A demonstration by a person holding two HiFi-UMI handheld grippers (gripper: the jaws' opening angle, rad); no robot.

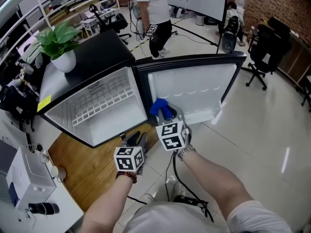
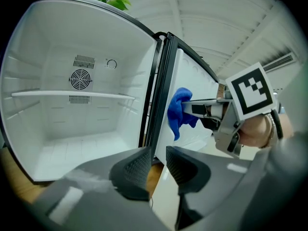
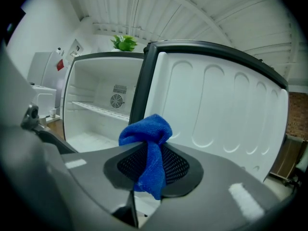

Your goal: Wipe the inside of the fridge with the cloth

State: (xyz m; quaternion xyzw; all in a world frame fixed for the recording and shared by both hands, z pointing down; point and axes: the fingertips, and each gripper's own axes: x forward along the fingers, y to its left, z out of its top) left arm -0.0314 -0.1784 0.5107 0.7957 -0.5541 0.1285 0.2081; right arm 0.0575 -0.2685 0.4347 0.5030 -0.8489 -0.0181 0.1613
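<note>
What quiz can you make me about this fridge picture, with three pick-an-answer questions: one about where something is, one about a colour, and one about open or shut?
1. Where does the potted plant stand?
A. On top of the fridge
B. On the shelf inside it
C. On the floor

2. What colour is the cloth?
A. Red
B. Yellow
C. Blue

3. How is the fridge door?
A. Shut tight
B. Swung open
C. Taken off and lying flat

Answers:
1. A, as the white pot sits on the fridge's black top in the head view.
2. C, as the cloth shows bright blue in all three views.
3. B, as the white inside of the fridge and the door's inner side both show.
</note>
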